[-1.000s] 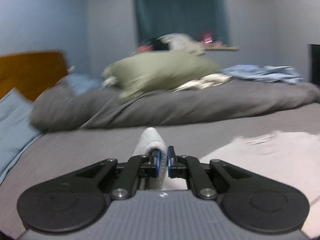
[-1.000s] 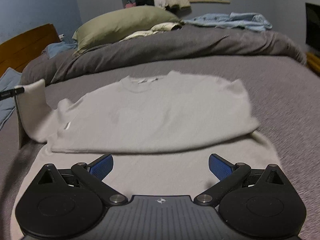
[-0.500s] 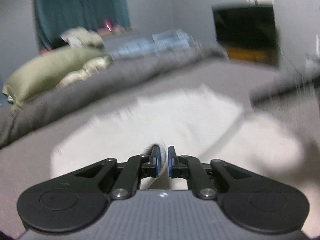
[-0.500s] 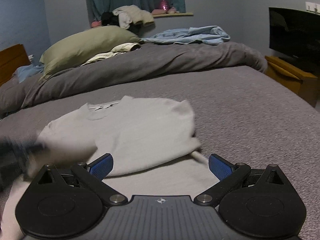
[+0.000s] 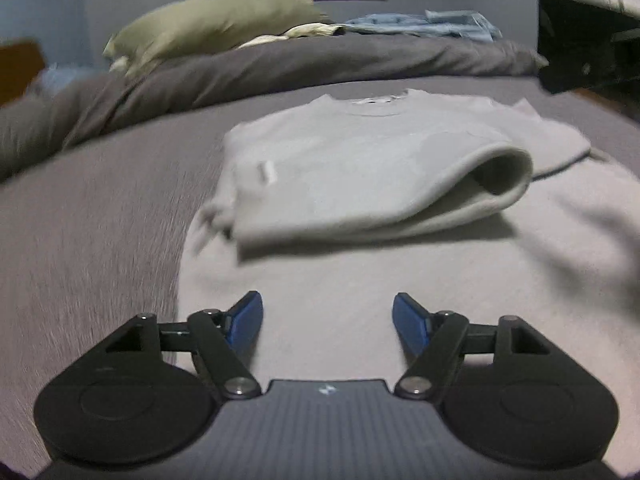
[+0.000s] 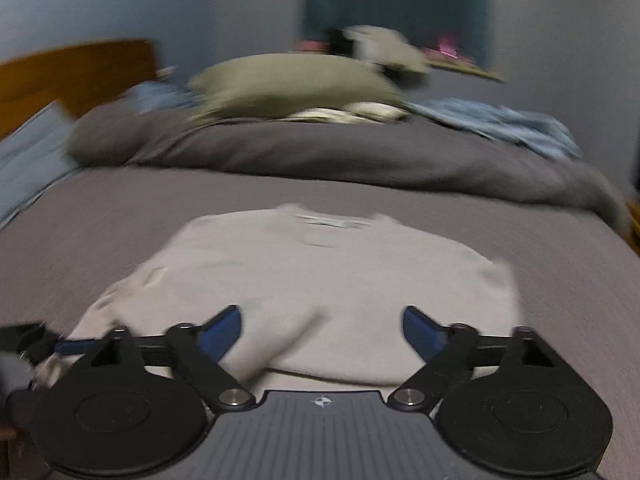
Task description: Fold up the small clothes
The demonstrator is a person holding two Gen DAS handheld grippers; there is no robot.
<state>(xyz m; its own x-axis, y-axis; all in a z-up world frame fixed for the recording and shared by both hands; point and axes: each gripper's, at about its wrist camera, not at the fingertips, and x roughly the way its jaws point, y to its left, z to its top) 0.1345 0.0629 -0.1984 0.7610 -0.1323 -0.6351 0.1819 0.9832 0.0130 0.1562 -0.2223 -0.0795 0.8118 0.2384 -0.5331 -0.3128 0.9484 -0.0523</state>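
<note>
**Pale sweater lies part-folded on the grey bed, both grippers free of it**

The sweater (image 5: 360, 168) is a pale cream, soft-looking knit with a round ribbed neckline at its far end and a small white tag on its left side. It lies flat on the grey bed cover (image 5: 88, 240), straight ahead of both pairs of fingers. In the left wrist view a sleeve (image 5: 496, 176) is folded across the body, ending ahead and to the right of the fingers with its cuff gaping open as a dark hollow. The folded upper layers form a thick edge running across just beyond the fingertips, and the lower part of the garment spreads beneath and between the fingers, toward the camera.

The left gripper (image 5: 328, 320) has its blue pads wide apart and the jaws are opening; only flat cloth lies below the gap, nothing is pinched. The right gripper (image 6: 322, 330) also has its pads apart, though its jaws are closing; the sweater's near fold lies under the gap, not clamped. The right view is blurred.

Beyond the sweater, past the fingertips, a bunched grey duvet (image 5: 320, 64) crosses the bed, with an olive pillow (image 5: 216, 24) and blue clothing (image 5: 424, 24) on it.
</note>
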